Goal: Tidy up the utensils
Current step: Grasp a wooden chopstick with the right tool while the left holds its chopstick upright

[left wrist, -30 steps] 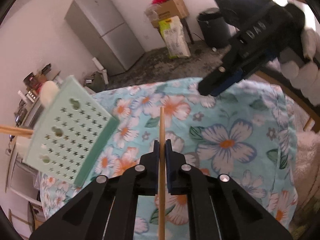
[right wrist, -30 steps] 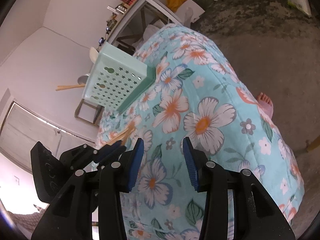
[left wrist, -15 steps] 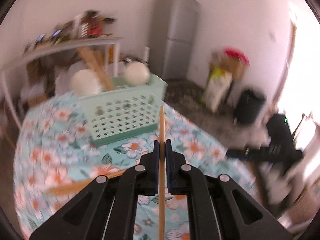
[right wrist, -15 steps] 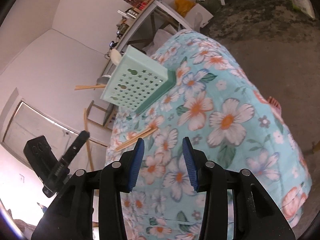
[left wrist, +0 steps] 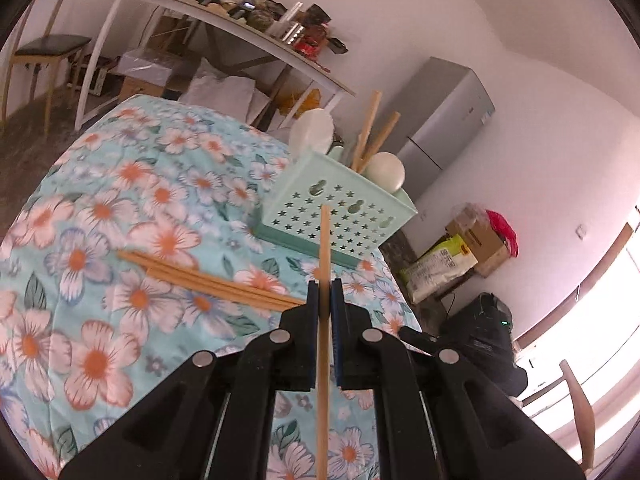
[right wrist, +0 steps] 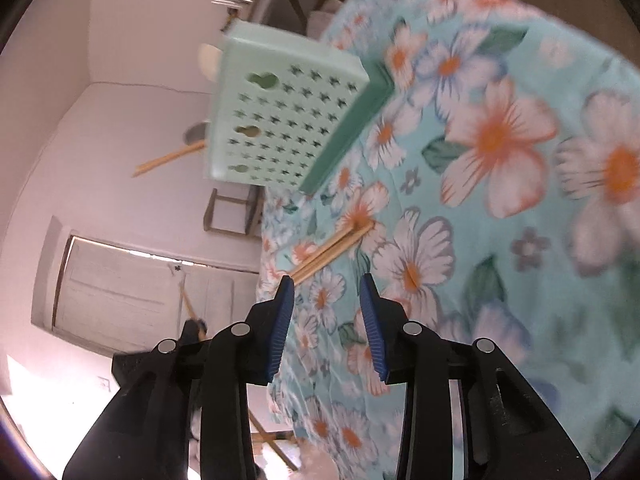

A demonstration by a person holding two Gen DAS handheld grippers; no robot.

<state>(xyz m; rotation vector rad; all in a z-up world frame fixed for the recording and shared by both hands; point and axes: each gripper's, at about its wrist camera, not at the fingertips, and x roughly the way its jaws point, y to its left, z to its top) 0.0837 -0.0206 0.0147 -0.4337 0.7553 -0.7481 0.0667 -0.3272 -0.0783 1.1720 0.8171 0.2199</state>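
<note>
My left gripper (left wrist: 325,285) is shut on a single wooden chopstick (left wrist: 324,248) that runs upright between its pads, its tip in front of the mint-green perforated basket (left wrist: 340,216). White spoons (left wrist: 312,130) and wooden chopsticks (left wrist: 372,136) stand in that basket. More chopsticks (left wrist: 208,278) lie loose on the flowered cloth left of the left gripper. In the right wrist view my right gripper (right wrist: 326,288) hovers above the cloth with its jaws closing and nothing between them, just short of the loose chopsticks (right wrist: 332,250). The basket (right wrist: 280,108) is beyond them.
The flowered tablecloth (left wrist: 100,216) drapes over the table edges. Behind stand a white shelf-table (left wrist: 240,36) with clutter, a chair (left wrist: 44,48), a grey fridge (left wrist: 444,120), boxes and bags (left wrist: 460,256) on the floor. The right gripper's body (left wrist: 480,336) shows at lower right.
The left wrist view has rolled and swung, so the basket now sits ahead instead of at the left. The right gripper moved closer to the loose chopsticks, its jaws slightly narrower.
</note>
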